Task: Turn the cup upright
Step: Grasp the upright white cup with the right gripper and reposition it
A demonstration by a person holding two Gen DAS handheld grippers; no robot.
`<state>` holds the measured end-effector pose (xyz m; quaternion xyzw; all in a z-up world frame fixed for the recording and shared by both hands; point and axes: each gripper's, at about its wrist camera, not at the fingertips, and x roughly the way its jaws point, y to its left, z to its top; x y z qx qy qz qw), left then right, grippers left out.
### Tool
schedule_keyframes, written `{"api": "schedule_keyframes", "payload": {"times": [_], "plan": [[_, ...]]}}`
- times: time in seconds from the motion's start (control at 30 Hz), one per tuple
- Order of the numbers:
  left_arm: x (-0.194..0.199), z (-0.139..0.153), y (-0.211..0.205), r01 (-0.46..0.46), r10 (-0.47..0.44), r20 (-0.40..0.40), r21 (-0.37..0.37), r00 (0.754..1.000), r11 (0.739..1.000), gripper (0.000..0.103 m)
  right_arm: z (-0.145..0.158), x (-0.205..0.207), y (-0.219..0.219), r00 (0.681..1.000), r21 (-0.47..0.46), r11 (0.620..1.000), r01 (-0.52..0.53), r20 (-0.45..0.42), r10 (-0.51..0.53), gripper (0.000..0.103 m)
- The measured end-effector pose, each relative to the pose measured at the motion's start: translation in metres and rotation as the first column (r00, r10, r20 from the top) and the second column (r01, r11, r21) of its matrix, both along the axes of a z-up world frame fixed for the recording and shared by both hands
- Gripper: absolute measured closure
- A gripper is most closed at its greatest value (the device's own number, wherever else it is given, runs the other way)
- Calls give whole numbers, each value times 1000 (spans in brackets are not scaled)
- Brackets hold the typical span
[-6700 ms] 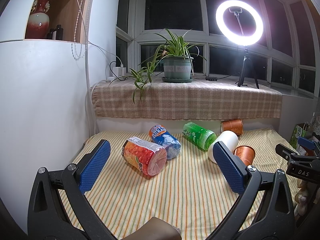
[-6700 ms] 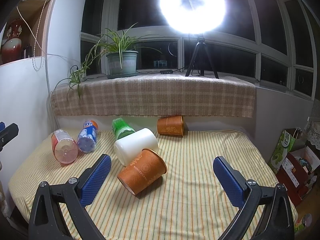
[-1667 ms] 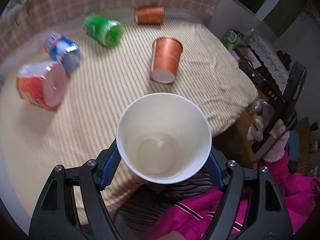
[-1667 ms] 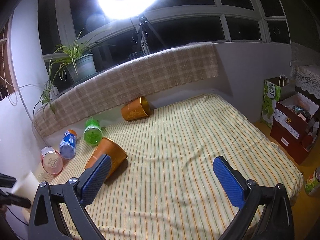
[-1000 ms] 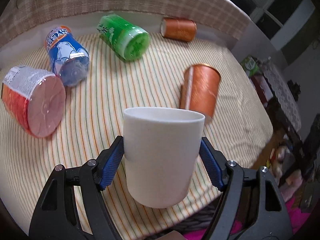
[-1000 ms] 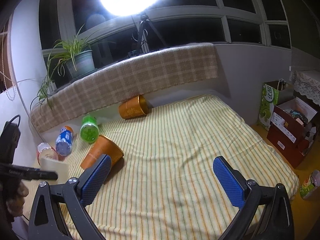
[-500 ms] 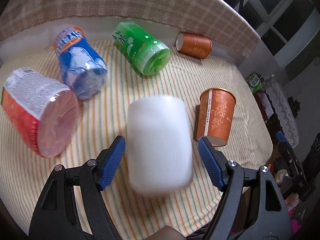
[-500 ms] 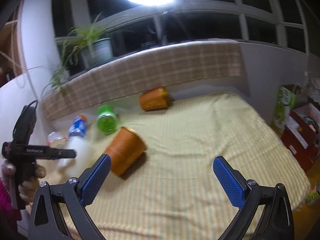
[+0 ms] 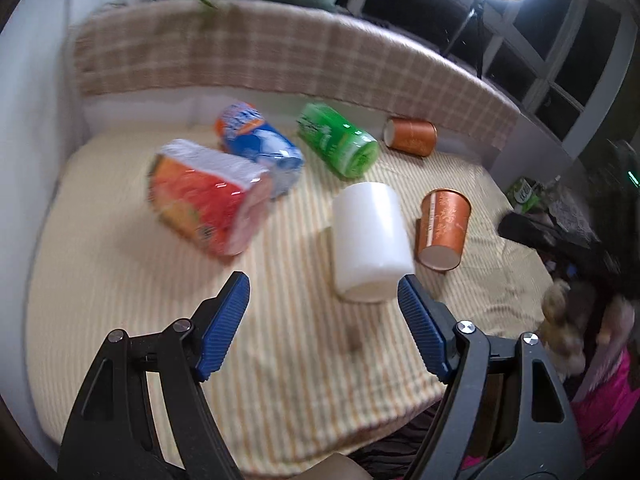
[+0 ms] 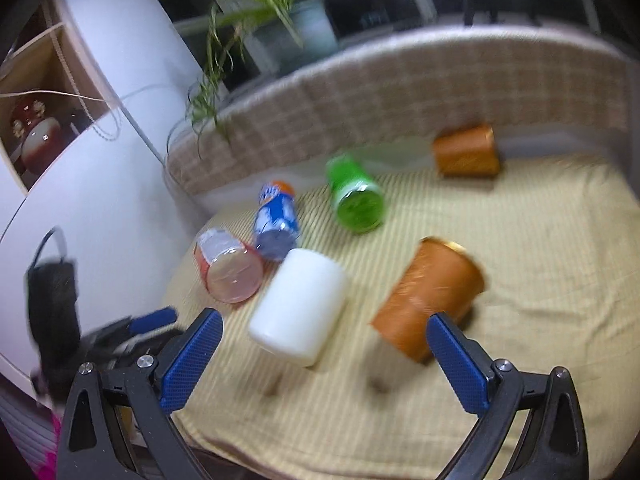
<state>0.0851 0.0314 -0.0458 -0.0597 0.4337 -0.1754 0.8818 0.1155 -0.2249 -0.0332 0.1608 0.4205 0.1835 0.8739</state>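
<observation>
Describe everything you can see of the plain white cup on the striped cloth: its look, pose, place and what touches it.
The plain white cup is smooth, matte and unmarked, perhaps plastic or paper, though blur hides detail. It tapers slightly. It appears to lie tilted on the yellow striped cloth, one end toward the left wrist camera. The orange patterned paper cup lies close beside it; contact is unclear. The left gripper has its jaws open just short of it, not touching. Neither view shows its opening.
</observation>
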Motion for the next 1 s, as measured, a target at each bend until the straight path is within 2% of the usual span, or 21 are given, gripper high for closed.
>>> {"api": "schedule_keyframes", "payload": {"times": [0.13, 0.4, 0.57, 0.77, 1.0], "plan": [[-26, 3, 14, -51, 47, 54, 69, 997, 996, 24, -10, 28, 22, 995, 6, 1000, -31, -95, 31, 0], [-55, -4, 36, -97, 92, 66, 69, 994, 993, 24, -29, 66, 48, 972, 19, 999, -43, -229, 46, 7], [-58, -7, 42, -104, 100, 64, 59, 993, 993, 24, -38, 86, 61, 958, -9, 999, -46, -282, 42, 13], [-61, -2, 46, -107, 104, 81, 37, 991, 994, 24, -53, 101, 65, 940, -38, 999, -34, -340, 19, 16], [-60, -2, 47, -107, 104, 86, 32, 991, 994, 24, -63, 111, 73, 932, -64, 997, -33, -362, 7, 19]]}}
